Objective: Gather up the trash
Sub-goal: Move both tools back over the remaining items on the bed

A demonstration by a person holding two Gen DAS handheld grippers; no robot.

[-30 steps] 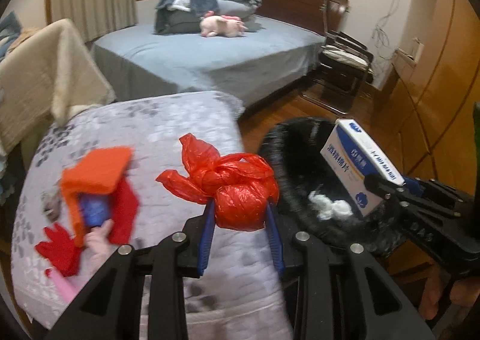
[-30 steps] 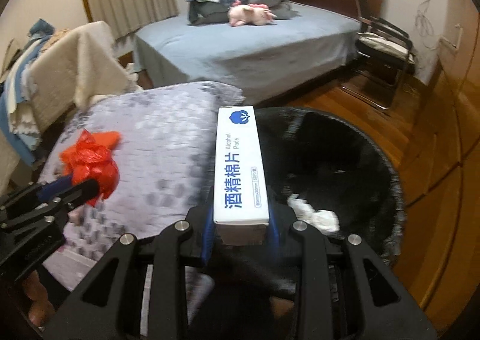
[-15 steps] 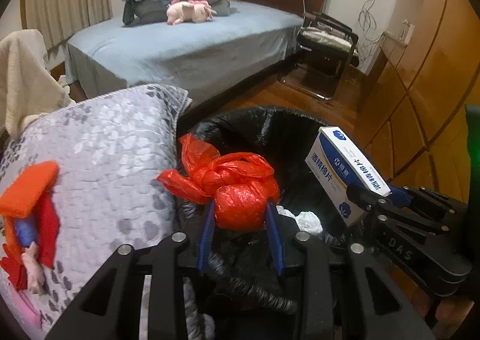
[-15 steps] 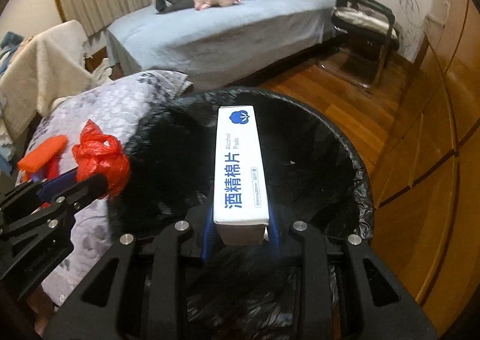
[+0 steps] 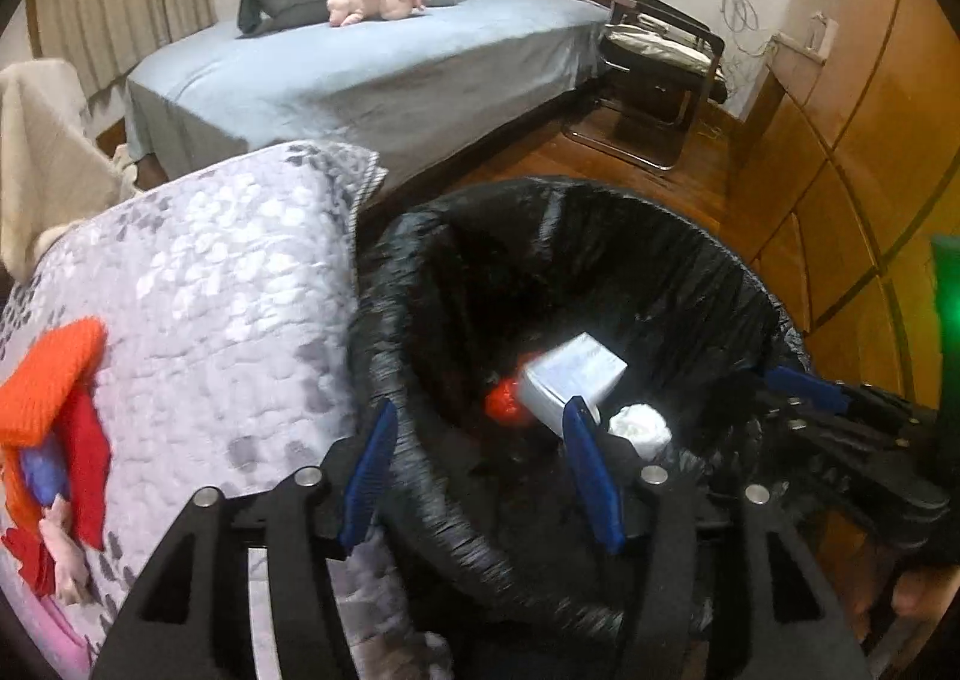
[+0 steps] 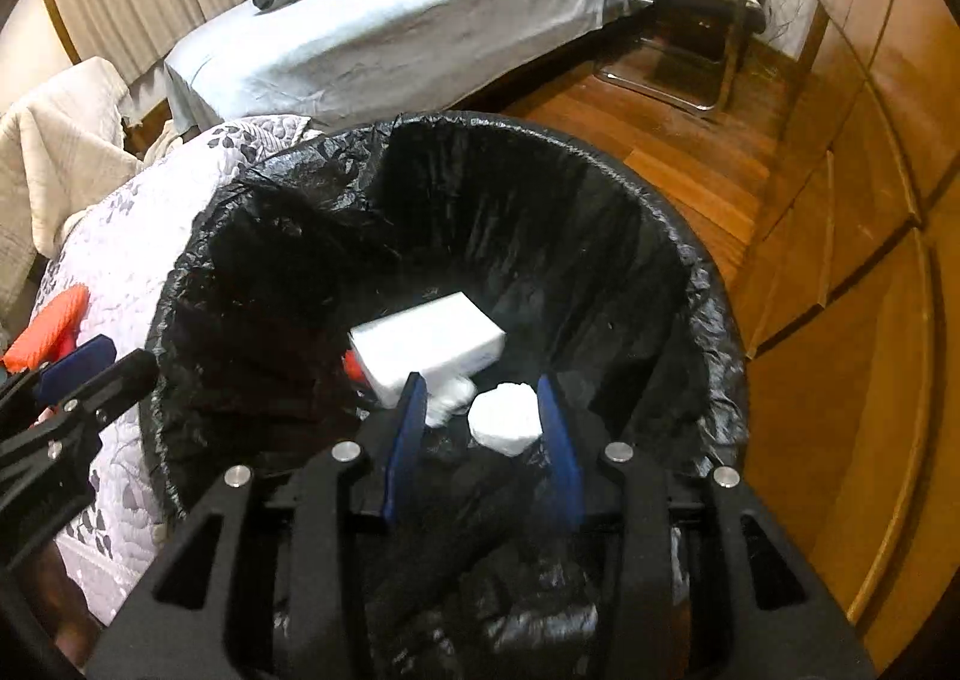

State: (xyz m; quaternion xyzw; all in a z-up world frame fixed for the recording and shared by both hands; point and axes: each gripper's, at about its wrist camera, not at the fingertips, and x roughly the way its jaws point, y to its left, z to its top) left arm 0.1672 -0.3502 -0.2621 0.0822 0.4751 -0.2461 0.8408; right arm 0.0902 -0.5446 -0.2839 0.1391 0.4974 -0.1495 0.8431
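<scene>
Both claws are hanging over the round bin lined with a black plastic bag (image 6: 690, 284), pointing down into it, so that what they let go of falls inside and not on the floor. The left claw (image 5: 480, 428) has just been opening, and its blue pads are standing spread with nothing between them. The right claw (image 6: 480, 434) has also just been opening, and it is spread and empty too.

The white and blue cardboard box (image 6: 429, 344) is lying low in the bin. The crumpled red plastic bag (image 5: 504, 404) is peeking out from under the box, on its left side. White paper wads (image 6: 504, 416) are sitting near the box at the bottom.

On the left, the grey patterned quilt (image 5: 228, 308) is carrying an orange knitted cloth (image 5: 48, 374), perhaps waiting for its turn.
</scene>
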